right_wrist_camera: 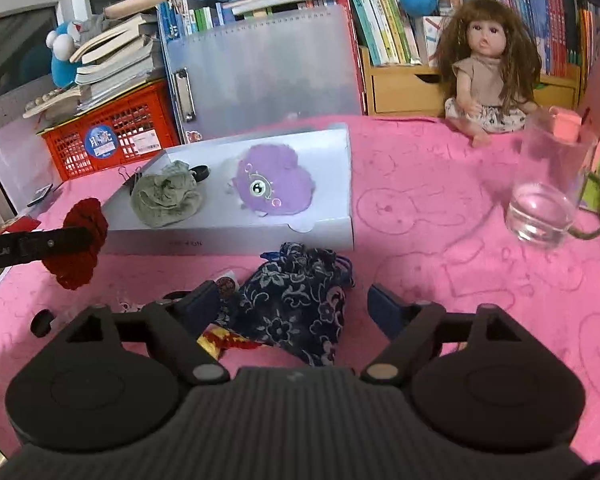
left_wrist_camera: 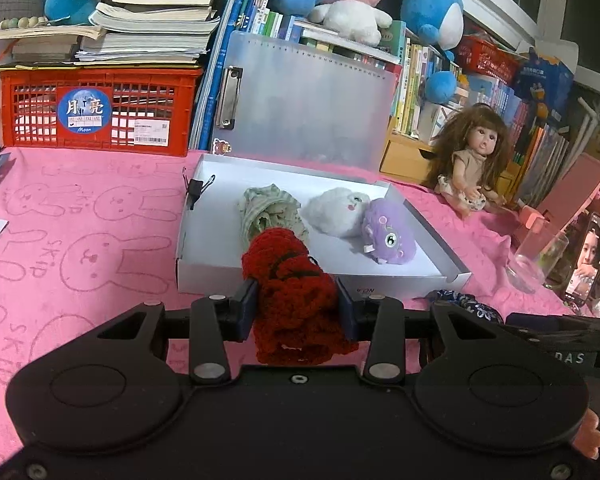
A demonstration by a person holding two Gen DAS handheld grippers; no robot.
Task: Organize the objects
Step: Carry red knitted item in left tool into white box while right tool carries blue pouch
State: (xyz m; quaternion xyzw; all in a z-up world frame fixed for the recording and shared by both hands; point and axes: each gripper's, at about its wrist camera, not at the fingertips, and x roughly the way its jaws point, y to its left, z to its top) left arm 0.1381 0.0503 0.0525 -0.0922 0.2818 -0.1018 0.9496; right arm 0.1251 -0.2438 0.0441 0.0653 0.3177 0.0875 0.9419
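Left gripper (left_wrist_camera: pixel 298 308): clamped on red knitted piece (left_wrist_camera: pixel 292 280), just short of white box (left_wrist_camera: pixel 204 276) front wall.
Right gripper (right_wrist_camera: pixel 292 300): spread wide, straddling navy floral pouch (right_wrist_camera: pixel 296 308) on pink cloth (right_wrist_camera: pixel 440 240).
Box heading: directly ahead of both.

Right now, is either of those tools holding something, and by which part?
The left tool pinches the red knitted piece across its middle. The right tool is open around the dark floral pouch, gripping nothing.

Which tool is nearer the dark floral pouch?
Right. The right tool straddles the dark floral pouch, open. The left tool, holding the red knitted piece, sits off to the pouch's left.
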